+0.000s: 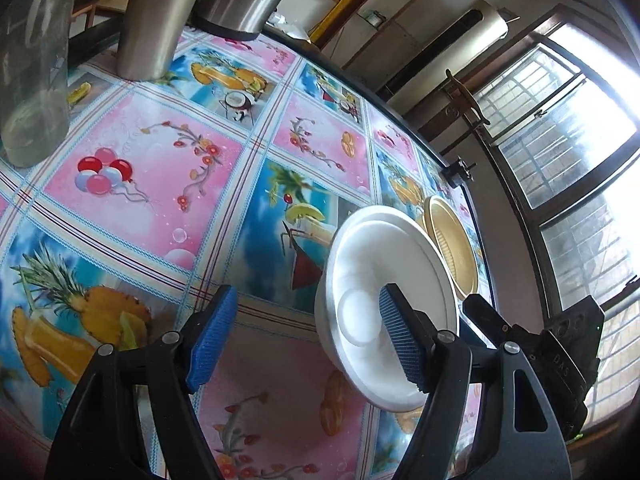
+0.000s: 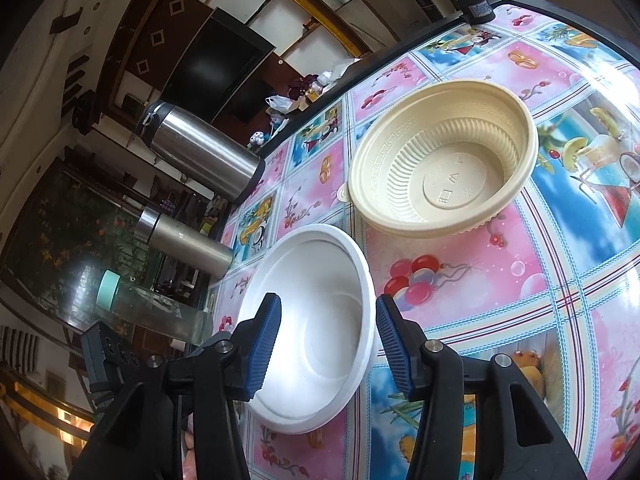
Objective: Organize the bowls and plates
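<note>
right wrist view shows the white foam bowl (image 2: 316,344) standing on the table, very close in front of the camera. the right gripper (image 2: 326,346) is spread wide and its two blue pads (image 2: 264,346) stand on both sides of the bowl's near rim: one pad is over the inside of the bowl, the other is just outside the rim. i cannot tell if a pad is touching the rim; the bowl is not pinched. behind the white bowl, a bit apart from it, stands the beige plastic bowl (image 2: 444,160), upright and empty, with ribbed inner wall.

left wrist view shows the same white foam bowl (image 1: 384,304) from the other side, with the beige plastic bowl (image 1: 452,244) just behind it near the table edge. the left gripper (image 1: 306,338) is also wide open and it holds nothing. its right pad is in front of the white bowl in the picture, its left pad is over the bare cloth. the black body of the right gripper (image 1: 560,360) is seen at the far side of the white bowl.

both bowls stand on the tablecloth (image 2: 560,280), which has pink and blue squares with fruits, balloons and drinks. at the far side of the table stand two steel flasks (image 2: 200,152) and one clear bottle with mint green cap (image 2: 156,312). beyond the table edge there is a window with bars (image 1: 560,140).
</note>
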Tool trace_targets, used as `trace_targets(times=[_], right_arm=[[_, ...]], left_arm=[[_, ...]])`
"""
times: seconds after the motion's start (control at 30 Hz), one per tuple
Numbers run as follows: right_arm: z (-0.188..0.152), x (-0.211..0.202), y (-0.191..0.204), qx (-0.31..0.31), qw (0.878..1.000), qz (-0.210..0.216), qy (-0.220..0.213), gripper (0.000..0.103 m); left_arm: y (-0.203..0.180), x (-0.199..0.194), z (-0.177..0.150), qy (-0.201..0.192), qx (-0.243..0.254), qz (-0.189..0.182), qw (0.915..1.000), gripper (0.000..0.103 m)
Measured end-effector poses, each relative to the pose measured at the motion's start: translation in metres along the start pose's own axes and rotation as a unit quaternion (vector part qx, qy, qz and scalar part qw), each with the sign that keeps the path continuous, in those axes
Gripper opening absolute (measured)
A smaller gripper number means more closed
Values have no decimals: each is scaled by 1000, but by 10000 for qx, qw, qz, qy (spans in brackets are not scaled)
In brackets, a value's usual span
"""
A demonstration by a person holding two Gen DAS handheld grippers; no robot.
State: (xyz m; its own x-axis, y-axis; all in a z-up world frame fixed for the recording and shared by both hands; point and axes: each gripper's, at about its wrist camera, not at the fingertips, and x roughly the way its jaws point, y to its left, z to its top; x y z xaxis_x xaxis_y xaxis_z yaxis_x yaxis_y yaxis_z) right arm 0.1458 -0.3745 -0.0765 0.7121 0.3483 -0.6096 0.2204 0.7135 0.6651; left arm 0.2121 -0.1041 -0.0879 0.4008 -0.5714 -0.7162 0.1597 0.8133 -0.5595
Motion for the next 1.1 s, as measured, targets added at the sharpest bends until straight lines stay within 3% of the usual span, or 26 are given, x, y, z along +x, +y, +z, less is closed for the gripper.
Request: trace_targets(times=[0.53,1.1], right_arm=[[-2,1,0,68,9999,69,40,48],[0,-4,-8,173,9998,-44,-56,44]], left_arm=[[-7,2,-6,160,-6,-283,9995,73],[-9,5,-9,-173,42,-72,9998,73]])
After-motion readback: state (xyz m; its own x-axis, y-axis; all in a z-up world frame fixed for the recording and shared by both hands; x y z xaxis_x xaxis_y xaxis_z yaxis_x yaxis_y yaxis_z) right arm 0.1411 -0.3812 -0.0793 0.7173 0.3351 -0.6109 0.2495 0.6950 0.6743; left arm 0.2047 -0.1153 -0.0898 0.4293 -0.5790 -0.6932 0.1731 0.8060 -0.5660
